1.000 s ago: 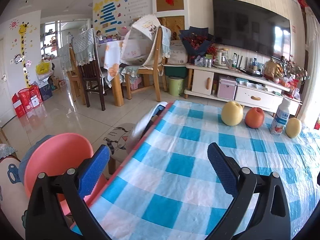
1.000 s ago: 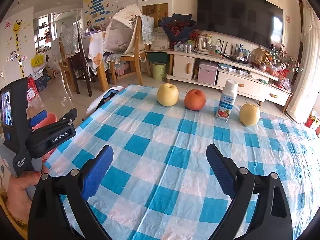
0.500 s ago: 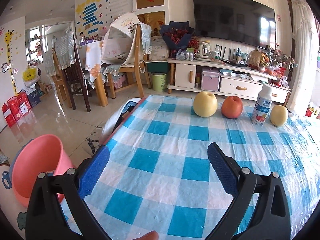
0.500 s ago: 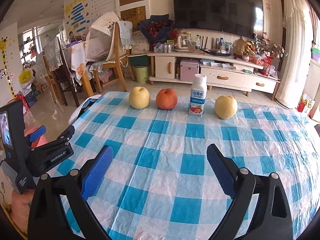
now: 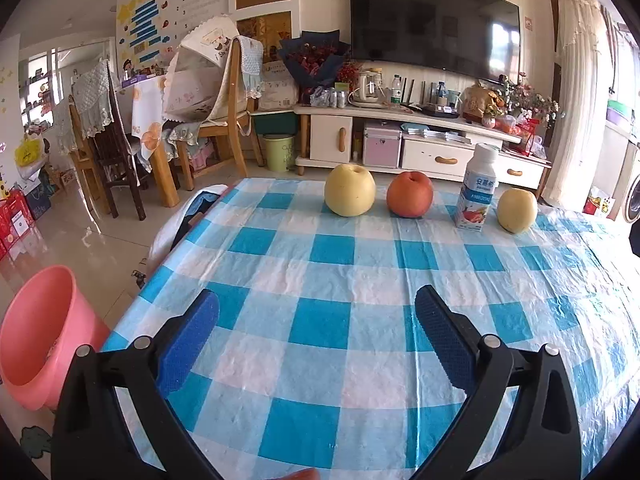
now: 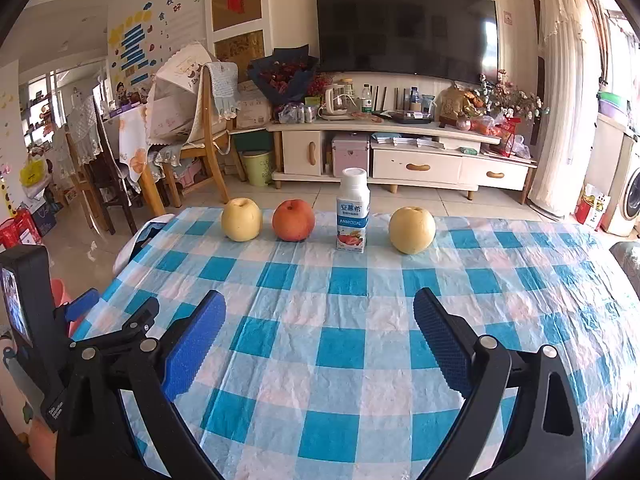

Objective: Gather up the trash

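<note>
- The yogurt bottle (image 6: 352, 210) is the one thing on the desk that reads as trash. It stands upright far ahead of the right hand-held gripper (image 6: 319, 336), slightly right of its centre line, in a row with fruit along the far edge.
- Its neighbours are close: a red apple (image 6: 293, 220) just to its left, a yellow pear (image 6: 412, 230) just to its right, and a second yellow pear (image 6: 241, 219) beyond the apple at the row's left end. None appears to touch the bottle, so a grasp needs the fingers to slip into narrow gaps on both sides.
- The right hand-held gripper hangs above the near part of the checked tablecloth (image 6: 340, 344) with its blue pads spread wide and nothing between them, which suits a reach for the bottle.
- The left hand-held gripper (image 5: 316, 334) is likewise wide apart and empty, low over the near edge of the desk. From it the bottle (image 5: 477, 190) sits far ahead and to the right, so the right side looks better placed for the pick.
- The pink bucket (image 5: 38, 336) stands on the floor, down and to the left of the left hand-held gripper, beside the desk's corner. It is probably the bin, placed where a carried item can be dropped over the edge.
</note>
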The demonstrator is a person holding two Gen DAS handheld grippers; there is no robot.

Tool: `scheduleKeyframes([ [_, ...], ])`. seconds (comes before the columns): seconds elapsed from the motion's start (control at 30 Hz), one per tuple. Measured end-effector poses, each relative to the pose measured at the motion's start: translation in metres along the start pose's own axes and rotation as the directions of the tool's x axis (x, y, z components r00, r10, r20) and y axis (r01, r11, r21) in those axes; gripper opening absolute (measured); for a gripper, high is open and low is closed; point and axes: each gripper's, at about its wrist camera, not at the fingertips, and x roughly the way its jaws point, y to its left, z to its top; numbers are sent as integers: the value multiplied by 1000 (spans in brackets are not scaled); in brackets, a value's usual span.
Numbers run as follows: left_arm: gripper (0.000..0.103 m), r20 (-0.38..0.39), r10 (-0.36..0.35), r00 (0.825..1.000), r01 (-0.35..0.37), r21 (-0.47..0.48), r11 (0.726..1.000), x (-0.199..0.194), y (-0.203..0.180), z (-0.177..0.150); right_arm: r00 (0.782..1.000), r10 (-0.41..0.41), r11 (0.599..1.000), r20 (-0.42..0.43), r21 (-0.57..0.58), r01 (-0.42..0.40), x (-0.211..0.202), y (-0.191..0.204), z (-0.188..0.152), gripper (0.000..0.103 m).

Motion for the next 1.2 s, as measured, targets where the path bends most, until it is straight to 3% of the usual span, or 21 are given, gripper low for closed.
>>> scheduleKeyframes([
  [0.27, 99, -16, -80, 997, 79, -38, 996, 0, -6, -2, 999, -32, 999, 30, -8, 33, -1, -7, 2, 94],
  [0.8, 99, -1, -141, 990, 141, -40, 989, -1, -20, -7, 998, -47, 999, 39, -11, 47, 2, -17, 1, 94],
  [0.97, 99, -67, -154, 986, 151, -44, 987, 13, -32, -12, 998, -58, 998, 7, 3, 58, 15, -26, -7, 94],
  [1.2, 99, -230, -163, 960, 153, -60, 986, 46, -57, -31, 987, -46, 988, -155, 135, 68, 70, -54, -30, 94],
])
